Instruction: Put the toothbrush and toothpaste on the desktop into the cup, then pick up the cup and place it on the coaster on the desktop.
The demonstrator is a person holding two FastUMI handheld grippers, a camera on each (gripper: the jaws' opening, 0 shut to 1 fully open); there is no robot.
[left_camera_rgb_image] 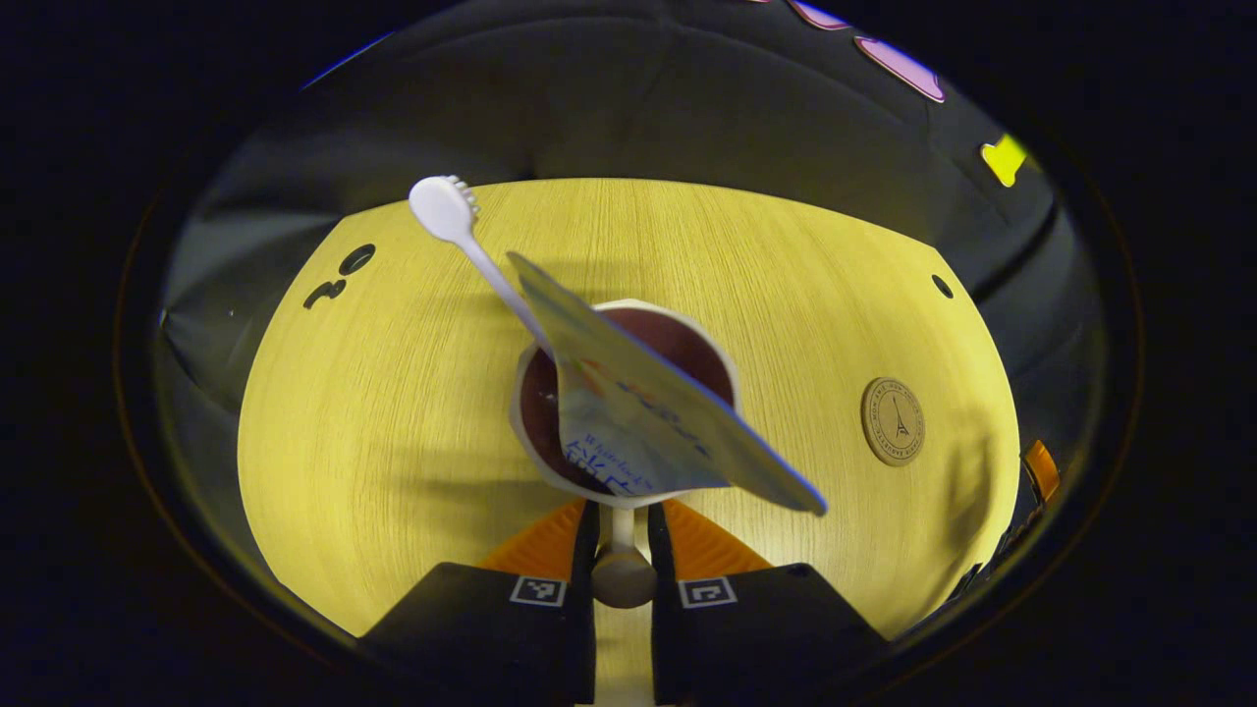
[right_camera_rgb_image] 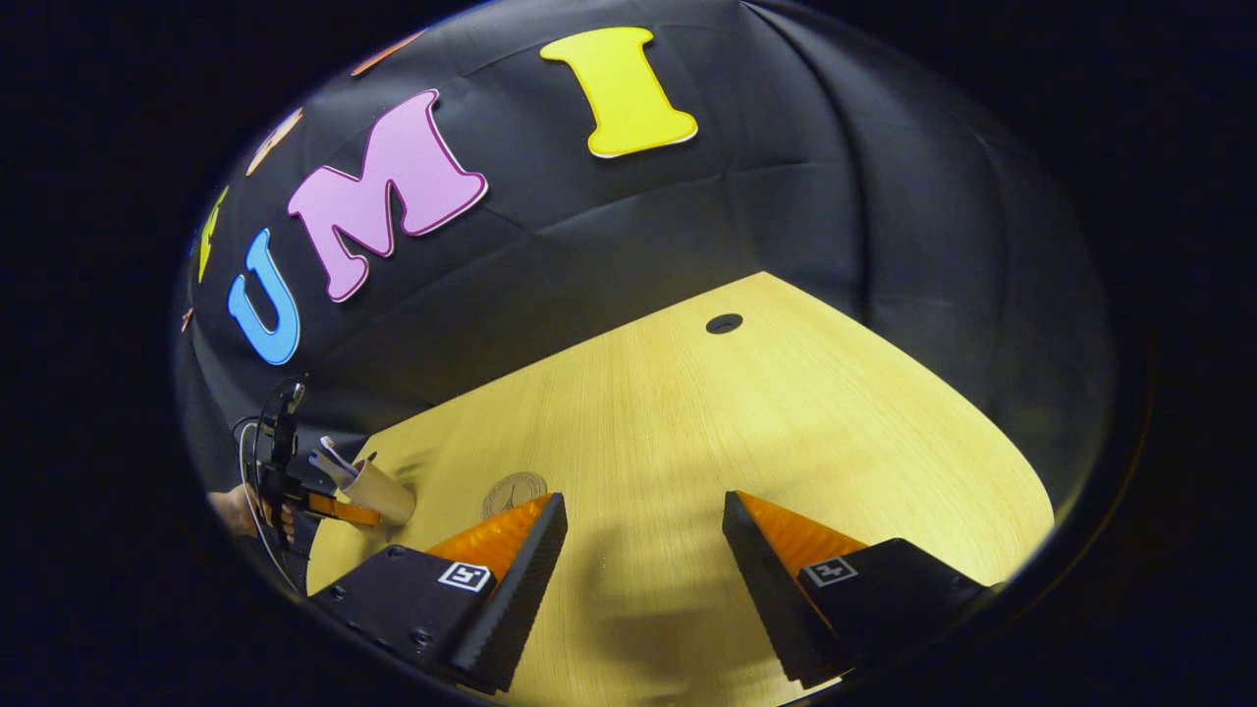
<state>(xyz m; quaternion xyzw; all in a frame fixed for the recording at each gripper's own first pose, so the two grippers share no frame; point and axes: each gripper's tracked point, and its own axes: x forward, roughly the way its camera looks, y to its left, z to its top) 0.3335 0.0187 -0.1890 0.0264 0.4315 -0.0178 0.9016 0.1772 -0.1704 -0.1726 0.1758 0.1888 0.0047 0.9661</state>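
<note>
Just short of the round coaster (left_camera_rgb_image: pixel 893 421), we hold the cup (left_camera_rgb_image: pixel 623 400) by its handle with the left gripper (left_camera_rgb_image: pixel 622 550), fingers closed on it, the white toothbrush (left_camera_rgb_image: pixel 469 244) and flat toothpaste tube (left_camera_rgb_image: pixel 648 403) already leaning out of its dark inside. We judge the carry step is in hand; next we must bring the cup over the coaster and set it down level. The right gripper (right_camera_rgb_image: pixel 643 550) hangs wide open and empty beyond the coaster, over smooth pale wood-grain desk (right_camera_rgb_image: pixel 687 412).

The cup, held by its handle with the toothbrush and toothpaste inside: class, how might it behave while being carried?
The cup may feel top-heavy: the toothpaste and toothbrush lean far beyond its rim. Gripped only by its thin handle, it might swivel. The loose contents could probably shift if it tilts.
</note>
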